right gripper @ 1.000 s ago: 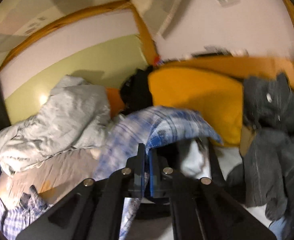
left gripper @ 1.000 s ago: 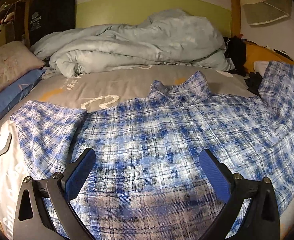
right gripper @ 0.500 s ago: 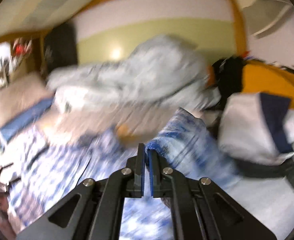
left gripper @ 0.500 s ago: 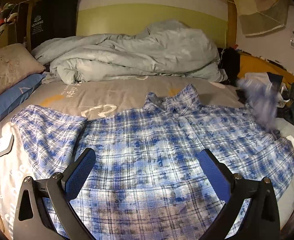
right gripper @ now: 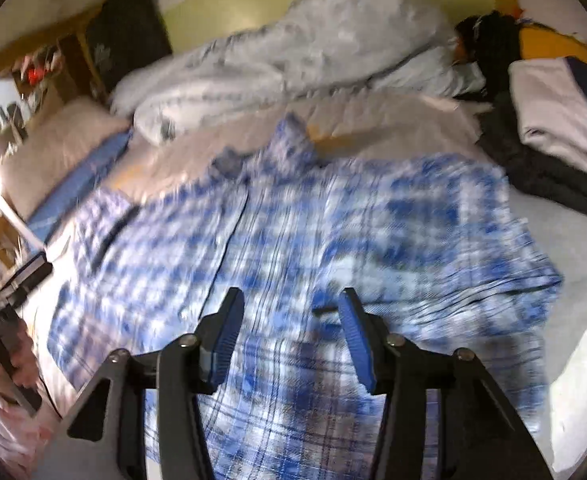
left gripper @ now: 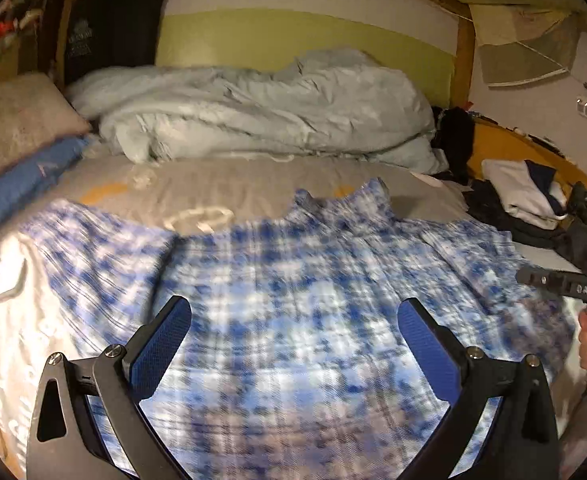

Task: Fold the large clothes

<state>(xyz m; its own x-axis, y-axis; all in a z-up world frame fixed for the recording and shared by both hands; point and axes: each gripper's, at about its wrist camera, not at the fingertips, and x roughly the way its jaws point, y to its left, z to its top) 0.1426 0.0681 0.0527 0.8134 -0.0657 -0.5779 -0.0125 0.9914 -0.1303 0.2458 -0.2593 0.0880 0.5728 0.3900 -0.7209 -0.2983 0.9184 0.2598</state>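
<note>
Both grippers hover above a blue plaid shirt (right gripper: pixel 333 232) spread on a bed (left gripper: pixel 229 184), the left gripper (left gripper: pixel 293 332) wide apart and empty, the right gripper (right gripper: pixel 289 320) just parting with nothing between its fingers.

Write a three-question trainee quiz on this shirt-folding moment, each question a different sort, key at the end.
1. True or false: the right gripper grips the plaid shirt.
2. What lies bunched at the head of the bed? A) grey duvet B) towel C) backpack
3. Fill in: the left gripper is ____, nothing between its pads.

Key:
1. False; its jaws have just been opening, nothing between them.
2. A, the duvet.
3. open
</note>
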